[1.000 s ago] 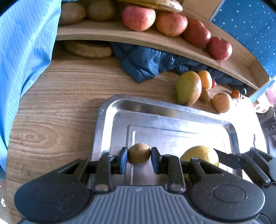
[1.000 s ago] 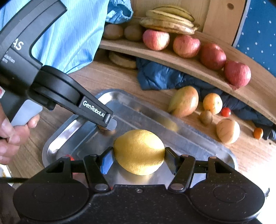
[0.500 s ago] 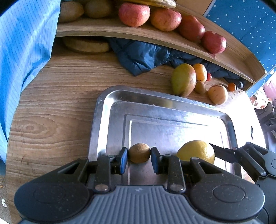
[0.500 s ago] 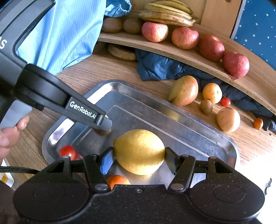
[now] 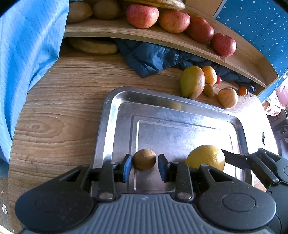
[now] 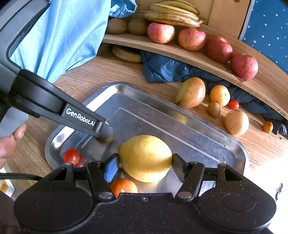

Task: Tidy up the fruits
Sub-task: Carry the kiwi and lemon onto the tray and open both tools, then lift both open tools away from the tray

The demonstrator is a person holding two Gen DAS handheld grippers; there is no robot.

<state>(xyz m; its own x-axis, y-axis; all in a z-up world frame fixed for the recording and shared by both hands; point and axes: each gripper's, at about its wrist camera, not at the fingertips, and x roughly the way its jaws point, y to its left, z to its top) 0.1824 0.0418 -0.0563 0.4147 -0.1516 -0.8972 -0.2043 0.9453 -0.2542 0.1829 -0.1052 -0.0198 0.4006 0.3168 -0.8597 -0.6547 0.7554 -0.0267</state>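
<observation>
Left tongs (image 5: 144,164): a second ago the blue pads were pressed on the small brown kiwi (image 5: 144,158); now they are opening, with a sliver of gap on each side, and the kiwi sits released on the floor of the metal tray (image 5: 115,115), near its left wall. Right tongs (image 6: 145,166): no change, still clenched on the big yellow lemon (image 6: 145,158), low over the tray's middle. The tray has slid slightly down in both views since the earlier frame, and more of its near corner shows.

Kiwi: dull brown, egg-shaped, matt skin, a dark dimple at its right end. Lemon: bright yellow, pebbled, nubs at both ends.

In the right wrist view, a cherry tomato (image 6: 71,156) lies in the tray's near-left corner and an orange citrus (image 6: 123,187) just under the lemon. On the counter (image 5: 59,108) beyond the tray: a mango (image 5: 192,81), more small fruit, a dark blue cloth (image 5: 153,59). Apples (image 6: 191,38) and bananas (image 6: 172,12) line the shelf (image 6: 198,54) behind.
</observation>
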